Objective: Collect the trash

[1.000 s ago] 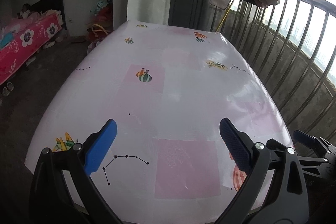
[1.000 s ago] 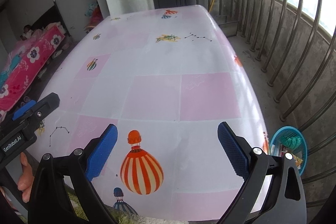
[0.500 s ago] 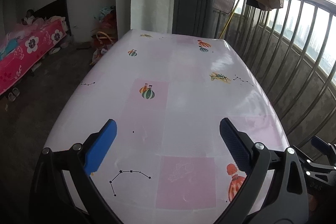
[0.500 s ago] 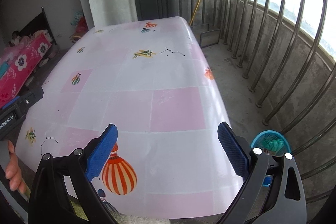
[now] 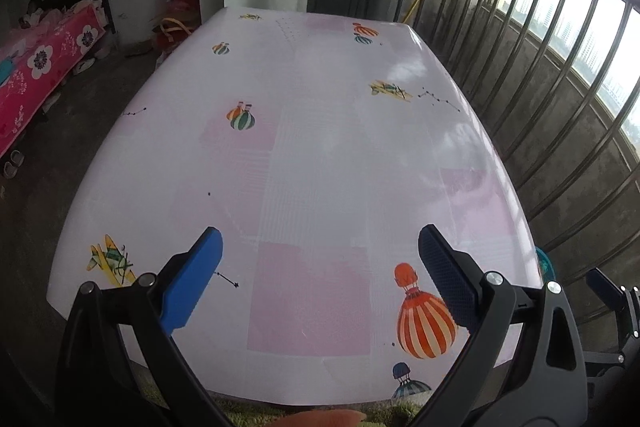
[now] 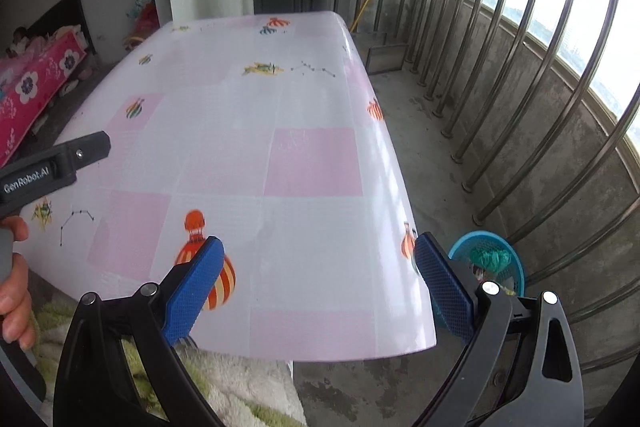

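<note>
While both the left gripper [image 5: 318,253] and the right gripper [image 6: 318,261] stood wide and empty over the table [image 6: 312,163], the blue trash basket [image 6: 490,261] sat on the floor just beyond the right finger [image 6: 440,287].

A surface [image 5: 320,163] with a pink-and-white balloon-print cover fills the middle. At the left edge stands a bed [image 5: 36,67] with a pink floral spread. Metal railing [image 6: 520,67] curves along the right.
</note>
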The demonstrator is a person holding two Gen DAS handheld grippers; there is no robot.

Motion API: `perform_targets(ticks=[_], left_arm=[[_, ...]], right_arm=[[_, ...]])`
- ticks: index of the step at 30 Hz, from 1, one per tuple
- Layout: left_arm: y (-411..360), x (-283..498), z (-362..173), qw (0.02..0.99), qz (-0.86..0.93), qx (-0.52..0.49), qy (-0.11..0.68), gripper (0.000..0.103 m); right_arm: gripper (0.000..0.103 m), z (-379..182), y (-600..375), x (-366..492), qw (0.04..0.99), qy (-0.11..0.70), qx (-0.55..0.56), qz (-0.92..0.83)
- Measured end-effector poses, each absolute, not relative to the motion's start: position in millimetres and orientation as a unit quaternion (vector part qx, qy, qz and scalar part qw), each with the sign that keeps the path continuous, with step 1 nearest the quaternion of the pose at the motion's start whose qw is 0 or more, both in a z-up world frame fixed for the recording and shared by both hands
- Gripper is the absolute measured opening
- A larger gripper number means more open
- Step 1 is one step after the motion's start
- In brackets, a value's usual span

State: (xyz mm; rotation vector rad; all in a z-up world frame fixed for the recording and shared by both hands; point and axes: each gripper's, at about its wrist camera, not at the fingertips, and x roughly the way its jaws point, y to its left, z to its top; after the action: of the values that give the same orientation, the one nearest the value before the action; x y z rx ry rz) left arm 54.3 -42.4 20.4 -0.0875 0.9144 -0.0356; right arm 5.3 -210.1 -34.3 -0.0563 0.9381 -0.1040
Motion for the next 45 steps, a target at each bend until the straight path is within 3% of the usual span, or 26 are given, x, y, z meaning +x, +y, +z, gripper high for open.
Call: perform_targets(ticks=[21, 45], left_arm=[[-90, 46, -12, 0.873, -0.076, 0.037, 0.481, 0.094], [-112, 64, -7, 0.872, -0.095, 0.042, 0.478, 0.094]], right_arm=[[0.093, -64, -257, -12, 0.859, 0.498, 0.017, -0.120], [0.093, -66, -292, -12, 0.854, 0.492, 0.023, -0.165]])
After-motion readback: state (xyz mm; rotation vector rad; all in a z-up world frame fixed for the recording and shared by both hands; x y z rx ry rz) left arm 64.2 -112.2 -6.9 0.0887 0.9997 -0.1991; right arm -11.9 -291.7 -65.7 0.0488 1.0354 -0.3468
